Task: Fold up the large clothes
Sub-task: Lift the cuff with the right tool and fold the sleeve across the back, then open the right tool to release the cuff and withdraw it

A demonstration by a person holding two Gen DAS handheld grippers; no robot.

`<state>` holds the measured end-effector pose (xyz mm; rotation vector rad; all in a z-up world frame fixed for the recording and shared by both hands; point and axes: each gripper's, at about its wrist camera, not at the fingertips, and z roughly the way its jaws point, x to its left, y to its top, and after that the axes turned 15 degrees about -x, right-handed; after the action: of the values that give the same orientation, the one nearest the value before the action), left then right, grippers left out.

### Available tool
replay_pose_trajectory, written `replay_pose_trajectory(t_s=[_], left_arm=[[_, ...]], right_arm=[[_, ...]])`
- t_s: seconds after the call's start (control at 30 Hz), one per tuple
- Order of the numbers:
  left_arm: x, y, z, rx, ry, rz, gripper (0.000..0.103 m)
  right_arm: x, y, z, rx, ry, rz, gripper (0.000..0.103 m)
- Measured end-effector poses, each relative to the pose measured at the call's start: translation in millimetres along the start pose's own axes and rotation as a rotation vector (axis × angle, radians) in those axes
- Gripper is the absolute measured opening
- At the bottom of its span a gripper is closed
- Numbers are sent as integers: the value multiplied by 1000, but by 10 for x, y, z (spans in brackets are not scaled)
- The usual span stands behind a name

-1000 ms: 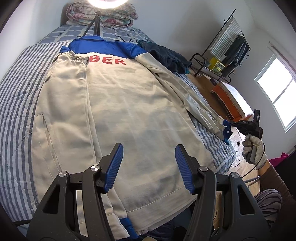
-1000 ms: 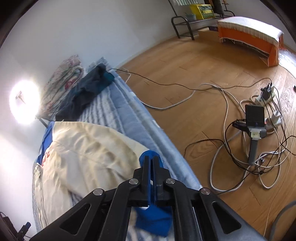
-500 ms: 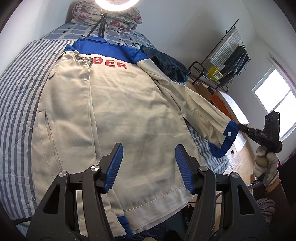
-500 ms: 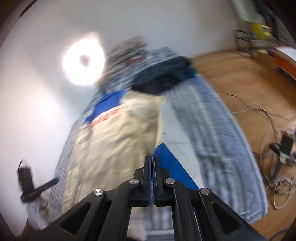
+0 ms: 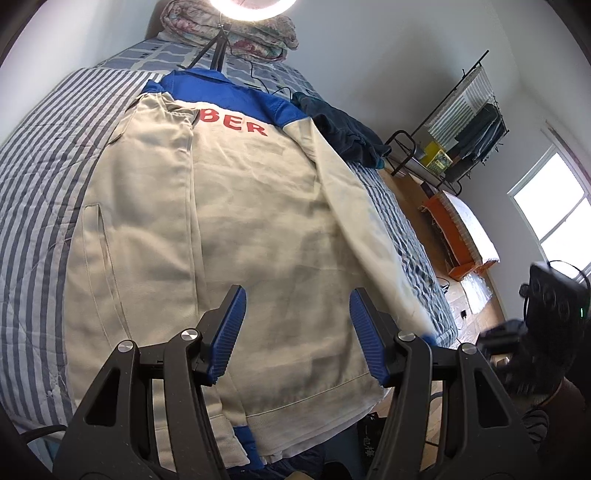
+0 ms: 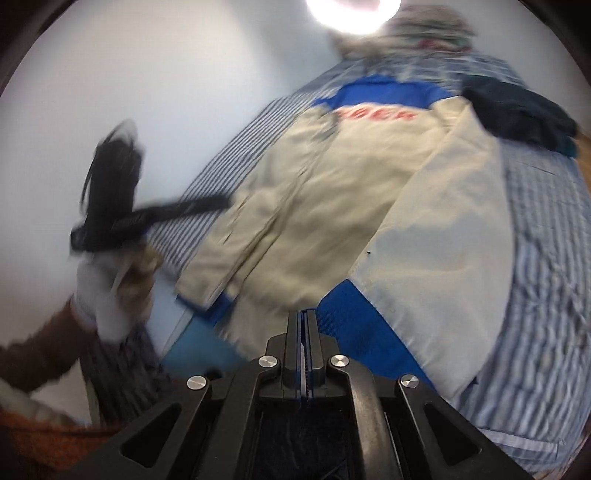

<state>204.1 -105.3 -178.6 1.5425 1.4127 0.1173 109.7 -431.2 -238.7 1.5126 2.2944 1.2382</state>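
A large cream jacket (image 5: 258,229) with a blue yoke and red letters lies back-up on the striped bed (image 5: 33,206); its left side is folded over the back. It also shows in the right wrist view (image 6: 325,206). My left gripper (image 5: 295,332) is open and empty, hovering above the jacket's lower hem. My right gripper (image 6: 306,325) is shut on the blue cuff (image 6: 354,314) of the right sleeve (image 6: 443,229) and holds it lifted over the jacket's lower right part. In the left wrist view the right gripper (image 5: 543,332) is a dark blur at the right.
A dark blue garment (image 5: 343,133) lies on the bed's far right. Folded quilts (image 5: 229,26) and a ring light on a tripod (image 5: 255,3) stand at the head. A clothes rack (image 5: 458,133) and an orange box (image 5: 458,236) stand on the wooden floor to the right.
My right gripper has lifted the sleeve cuff from the bed's right edge and swung it left over the jacket. My left gripper has stayed open above the hem.
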Motion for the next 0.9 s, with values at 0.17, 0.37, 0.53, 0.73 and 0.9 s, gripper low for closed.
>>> replay_pose_trajectory(t_s=[0.17, 0.37, 0.53, 0.73, 0.9], left_arm=[[-15, -75, 110, 32, 5, -14, 60], [-105, -297, 265, 118, -24, -23, 60], [-169, -544, 359, 205, -96, -112, 60], [-263, -854, 522, 293, -85, -108, 60], [-298, -1070, 657, 343, -82, -123, 60]], right_arm=[[113, -207, 307, 124, -3, -61, 0], [-112, -99, 92, 51, 58, 63, 11], [-434, -11, -345, -119, 67, 168, 35], [-982, -313, -447, -136, -67, 309, 35], [-1146, -536, -244, -99, -28, 363, 40]])
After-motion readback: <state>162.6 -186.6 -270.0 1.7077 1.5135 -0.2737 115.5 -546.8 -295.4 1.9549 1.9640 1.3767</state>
